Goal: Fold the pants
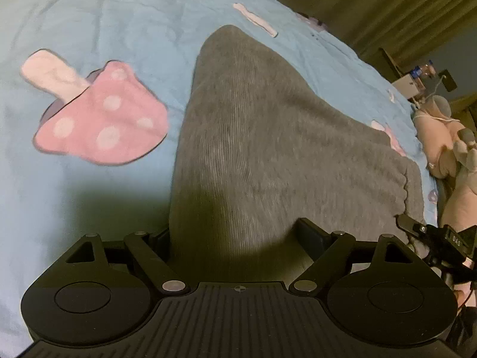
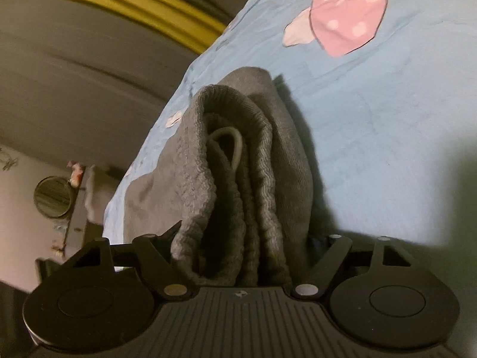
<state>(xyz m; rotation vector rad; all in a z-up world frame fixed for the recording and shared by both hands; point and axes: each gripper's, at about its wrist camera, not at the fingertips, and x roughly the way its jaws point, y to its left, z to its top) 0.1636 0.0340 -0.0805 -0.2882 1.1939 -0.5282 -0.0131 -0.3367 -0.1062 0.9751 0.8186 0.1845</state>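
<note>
**On the blue bed, the pants lie between both our grippers**

Across the blue bedsheet (image 1: 89,15) with its pink mushroom (image 1: 101,119) lie the gray pants (image 1: 268,137). They look already folded over once or more, and they make a long gray strip. In the left wrist view the strip starts right at our fingers and runs away from us, getting thin at the far end. So the long way of the pants points from near to far.

Our left gripper (image 1: 238,235) sits at one near corner of the strip. Its jaws are wide apart, with cloth between them. One finger is at the left edge of the cloth and the other lies on top of it. We do not see them pinch it.

Our right gripper (image 2: 247,244) sits at the bunchy end, where the stretchy waistband (image 2: 208,155) and a pale drawstring loop (image 2: 232,143) show. Thick folds fill the gap between its jaws. They are still apart, and we cannot tell if they press the cloth yet.

We can see the right gripper at the far right of the left view, just past the right edge of the pants. So both hands are at the same near end, one at each side. We think the next step is to close on that end and carry it toward the far end.
</note>
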